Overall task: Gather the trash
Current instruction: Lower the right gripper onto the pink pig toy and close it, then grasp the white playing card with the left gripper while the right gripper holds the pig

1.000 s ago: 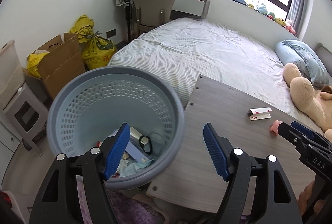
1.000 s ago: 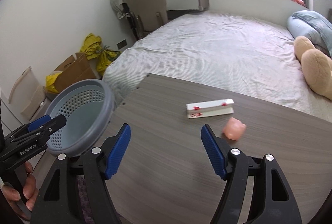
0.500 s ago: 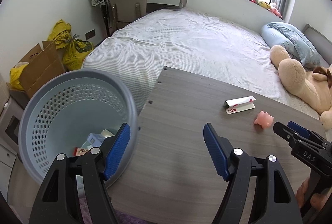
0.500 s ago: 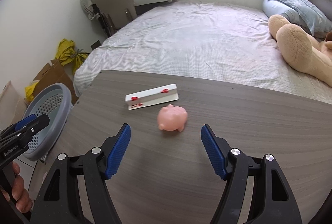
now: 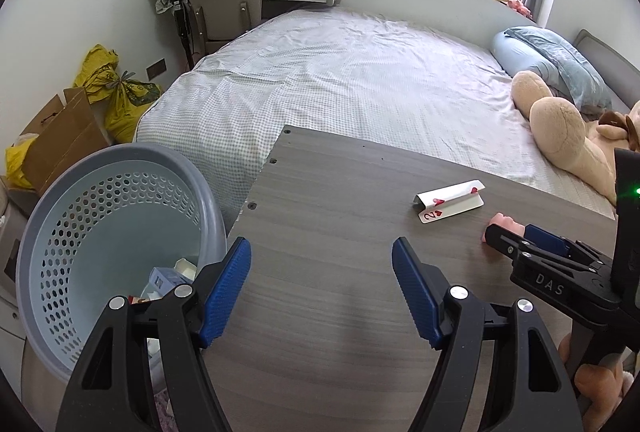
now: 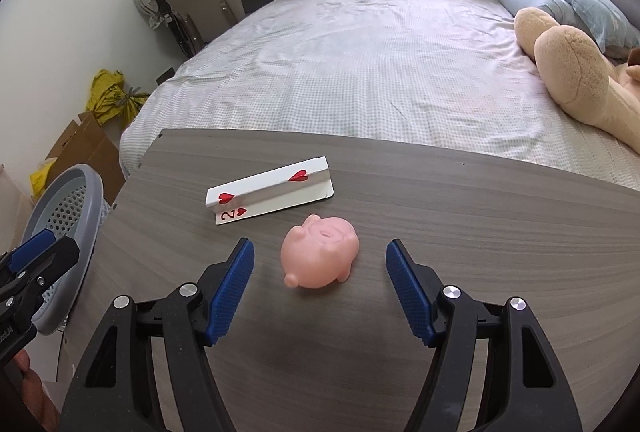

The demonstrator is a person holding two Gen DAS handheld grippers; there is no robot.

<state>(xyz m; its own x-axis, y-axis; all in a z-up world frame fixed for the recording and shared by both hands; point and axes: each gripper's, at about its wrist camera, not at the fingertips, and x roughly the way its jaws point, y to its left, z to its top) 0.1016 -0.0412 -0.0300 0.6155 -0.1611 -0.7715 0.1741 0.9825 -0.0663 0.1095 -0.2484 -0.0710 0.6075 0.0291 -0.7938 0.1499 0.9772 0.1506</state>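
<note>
A pink toy pig (image 6: 320,257) lies on its side on the grey wooden table (image 6: 480,232). My right gripper (image 6: 320,274) is open, with the pig between its blue pads and apart from both. A folded two-of-hearts playing card (image 6: 272,194) lies just beyond the pig; it also shows in the left wrist view (image 5: 450,200). My left gripper (image 5: 322,290) is open and empty over the table's left end, beside the grey perforated waste basket (image 5: 80,216), which holds several bits of trash. The right gripper (image 5: 532,252) hides most of the pig in the left wrist view.
A bed (image 6: 380,52) with a checked sheet lies behind the table, with a large teddy bear (image 6: 576,72) and a blue pillow at the right. A cardboard box (image 5: 60,136), yellow bags (image 5: 120,92) and a chair (image 5: 224,4) stand by the left wall.
My right gripper has moved right and forward to straddle the pink pig. My left gripper has swung right from over the basket to over the table's left end.
</note>
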